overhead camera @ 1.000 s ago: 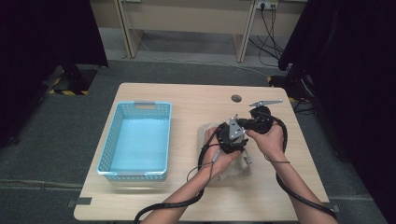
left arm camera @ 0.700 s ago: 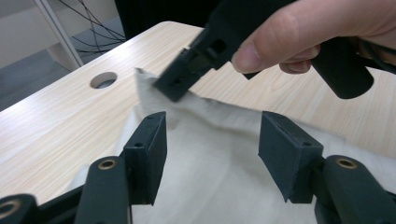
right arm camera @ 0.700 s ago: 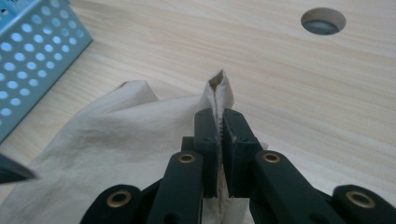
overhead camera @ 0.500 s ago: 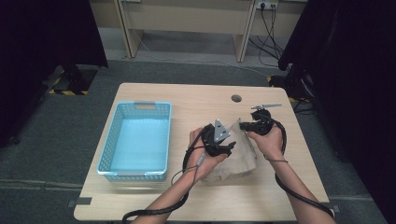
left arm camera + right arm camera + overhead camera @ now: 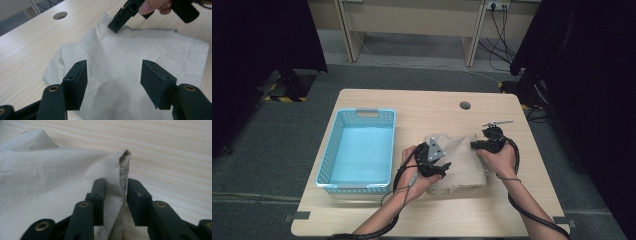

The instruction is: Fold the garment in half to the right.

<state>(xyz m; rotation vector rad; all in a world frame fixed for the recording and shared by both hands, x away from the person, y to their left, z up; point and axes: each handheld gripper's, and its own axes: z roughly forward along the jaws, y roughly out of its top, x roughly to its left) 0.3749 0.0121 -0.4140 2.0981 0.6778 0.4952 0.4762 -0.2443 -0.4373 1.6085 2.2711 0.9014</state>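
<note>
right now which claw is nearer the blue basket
Left. The left claw sits over the cloth's near side, just right of the blue basket. The right claw is farther right, at the cloth's far edge.

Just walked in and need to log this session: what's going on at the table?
A person with a gripper in each hand is handling a beige cloth on the wooden table. The right gripper has a raised fold between its jaws, which have just been opening. The left gripper hovers open above the cloth. A blue basket sits beside it.
</note>
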